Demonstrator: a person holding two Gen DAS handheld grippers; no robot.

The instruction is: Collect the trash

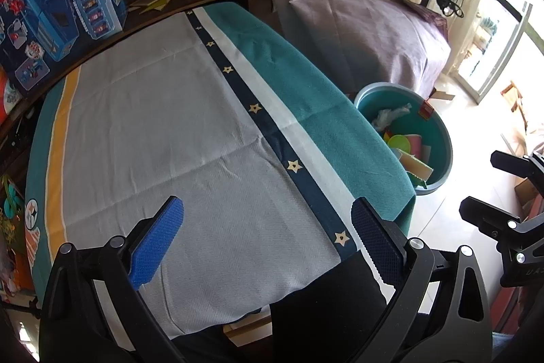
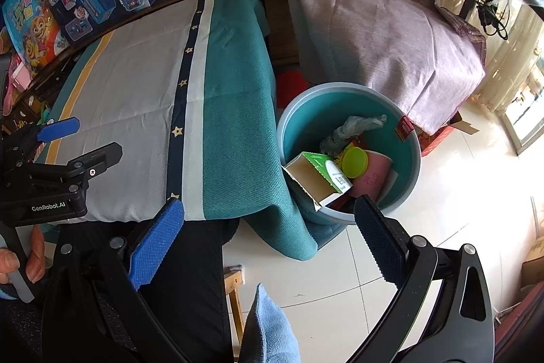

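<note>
The job looked all but finished: the round teal plastic bin (image 2: 350, 111) on the floor, right of centre in the right wrist view, held the trash: a green and white carton (image 2: 321, 176), a yellow-green lid (image 2: 354, 162), a pink paper cup (image 2: 374, 177) and a crumpled grey wrapper (image 2: 350, 128). The desk's striped star-trimmed cloth (image 1: 163, 125) showed nothing left to gather. The left tongs (image 1: 267, 238) and right tongs (image 2: 268, 238) both gaped wide, gripping nothing.

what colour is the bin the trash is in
Teal inside, with a paler blue rim; the right wrist view shows the bin best.
</note>
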